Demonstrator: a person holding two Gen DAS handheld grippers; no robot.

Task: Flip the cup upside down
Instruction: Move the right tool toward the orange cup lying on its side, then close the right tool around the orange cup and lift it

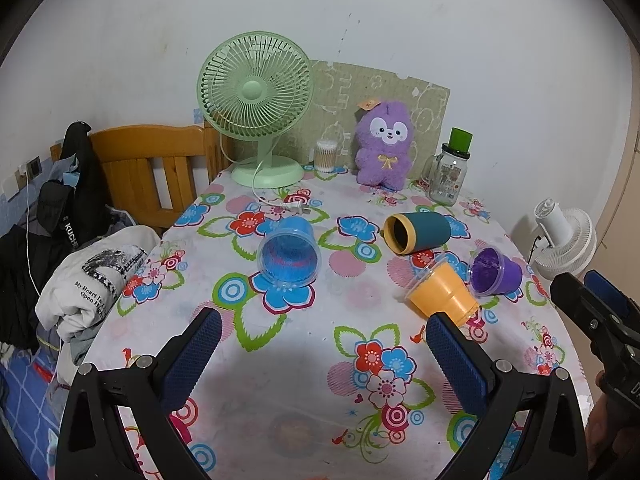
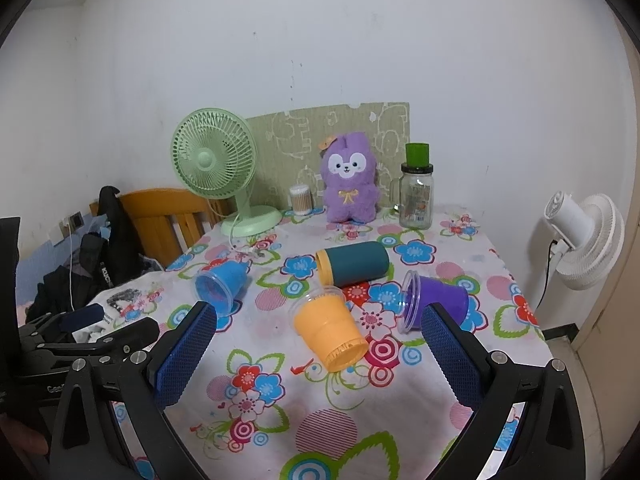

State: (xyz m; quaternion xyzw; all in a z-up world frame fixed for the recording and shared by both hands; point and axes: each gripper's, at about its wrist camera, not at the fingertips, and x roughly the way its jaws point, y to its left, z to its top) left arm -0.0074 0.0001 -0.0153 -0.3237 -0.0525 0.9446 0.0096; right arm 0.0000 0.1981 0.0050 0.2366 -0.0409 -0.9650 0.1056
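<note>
Several cups lie on their sides on the flowered tablecloth (image 1: 304,364): a blue cup (image 1: 290,254) (image 2: 220,286), a dark teal cup with a yellow rim (image 1: 416,232) (image 2: 354,266), an orange cup (image 1: 442,294) (image 2: 330,328) and a purple cup (image 1: 496,272) (image 2: 434,300). My left gripper (image 1: 324,330) is open and empty, above the table in front of the blue cup. My right gripper (image 2: 316,326) is open and empty, with the orange cup lying between and beyond its fingers. Each gripper also shows at the edge of the other's view (image 1: 588,304) (image 2: 112,326).
At the table's back stand a green desk fan (image 1: 256,108), a cotton swab jar (image 1: 326,156), a purple plush toy (image 1: 384,144) and a glass jar with a green lid (image 1: 448,172). A wooden bed frame (image 1: 156,172) with clothes is left. A white fan (image 2: 584,236) is right.
</note>
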